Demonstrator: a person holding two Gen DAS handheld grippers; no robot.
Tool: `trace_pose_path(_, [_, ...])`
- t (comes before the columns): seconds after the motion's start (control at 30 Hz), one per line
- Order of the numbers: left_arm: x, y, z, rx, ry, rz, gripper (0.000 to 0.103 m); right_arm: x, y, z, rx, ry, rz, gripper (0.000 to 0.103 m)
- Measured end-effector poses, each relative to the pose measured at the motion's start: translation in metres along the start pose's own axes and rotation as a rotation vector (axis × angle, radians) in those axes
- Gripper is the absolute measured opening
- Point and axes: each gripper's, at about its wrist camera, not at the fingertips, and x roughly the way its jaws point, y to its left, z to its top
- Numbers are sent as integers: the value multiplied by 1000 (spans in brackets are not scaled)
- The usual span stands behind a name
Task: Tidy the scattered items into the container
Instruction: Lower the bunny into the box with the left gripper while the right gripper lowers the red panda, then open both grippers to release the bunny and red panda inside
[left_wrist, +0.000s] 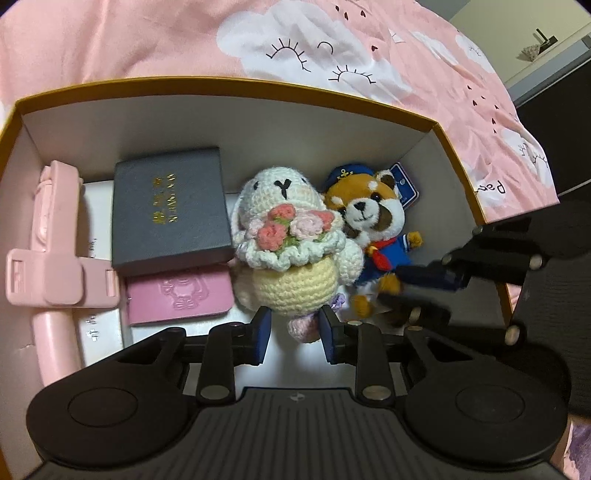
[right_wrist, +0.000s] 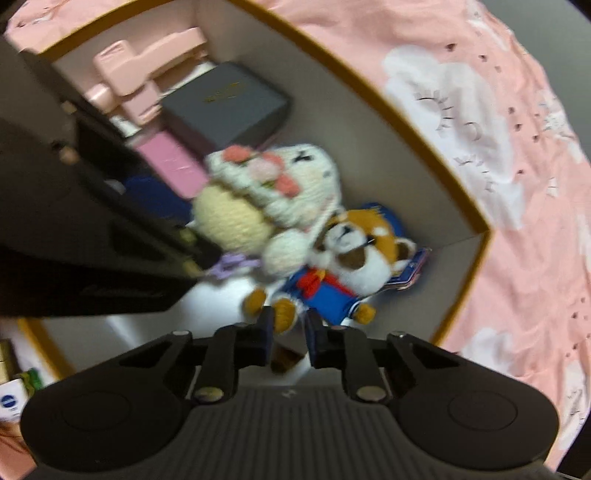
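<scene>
the white cardboard box with a mustard rim (left_wrist: 236, 88) on the pink cloud-print bedspread (left_wrist: 110, 40) already holds the crocheted white bunny with a bouquet (left_wrist: 291, 240), the red panda plush in a sailor suit (left_wrist: 376, 225), a dark grey case (left_wrist: 170, 210), a pink embossed wallet (left_wrist: 181, 299) and a pink plastic holder (left_wrist: 55, 280). little seems left. the left hand-held gripper (left_wrist: 295, 332) pinches the bunny's foot; the right hand-held gripper (right_wrist: 288, 332) looks pinched on the panda's leg.
</scene>
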Motion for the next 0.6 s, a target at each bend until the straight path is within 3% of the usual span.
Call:
trace_pose_path(0.1, [5,-1,1,-13,2,-6,32,4,-15,0,54,10,7,11])
trace_pose_path(0.4, [-4,-3,-8,17,-35,37,37,-7,-12,-12,63,-35,37,16])
trace_pose_path(0.6, [-26,-13,-25,49,-111,78,45,-29,-12,-24,107,-96,66,36])
